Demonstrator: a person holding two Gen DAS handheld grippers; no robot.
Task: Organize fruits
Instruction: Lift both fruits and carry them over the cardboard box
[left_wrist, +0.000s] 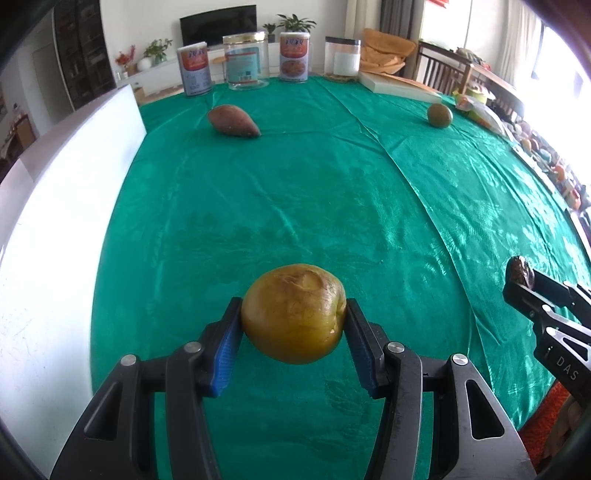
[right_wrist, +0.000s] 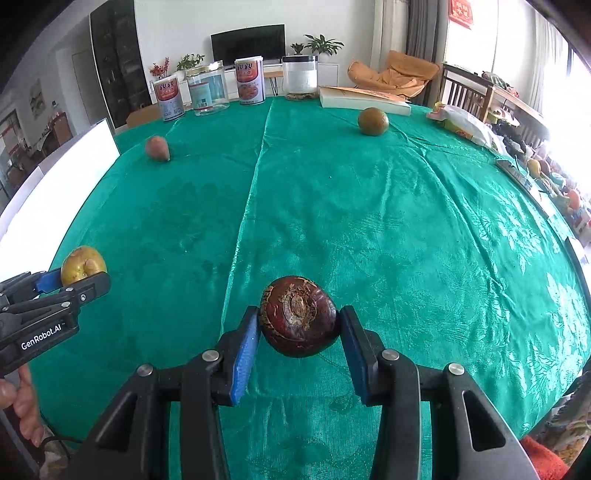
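Green shiny cloth (right_wrist: 332, 221) covers the desk, and two pairs of tongs hang over its near edge, each gripping one fruit. The left tongs (left_wrist: 293, 319) press their blue pads against the sides of a yellowish, wrinkled fruit (left_wrist: 293, 314). The right tongs (right_wrist: 299, 325) are clamped narrower on a dark reddish-brown round fruit (right_wrist: 298, 321) with a rough, flaking top.

Readable writing is scarce. The body of the left tongs carries "GenRobot.AI" in white, legible only from the right wrist; from the left wrist the right tongs show the letters "DAS". Two tins (right_wrist: 250, 81) at the far edge bear large red characters and a food picture, too small to read.

Two more pieces lie loose on the cloth, well apart: a pinkish-brown tapered one like a sweet potato (left_wrist: 233, 122) at far left, and a round greenish-brown fruit (left_wrist: 439, 115) at far right. That makes four pieces in all, two held and two lying.

Along the far edge stand four containers: the two tins, a clear jar (left_wrist: 246, 61) between them, and a dark-lidded canister (left_wrist: 342, 55) with white contents. Beside the canister lies a flat white box (right_wrist: 364, 99).

Only the right wrist view shows fingers (right_wrist: 22, 406) of the person's hand at lower left. A white board (left_wrist: 55, 221) runs along the desk's left side in both views.
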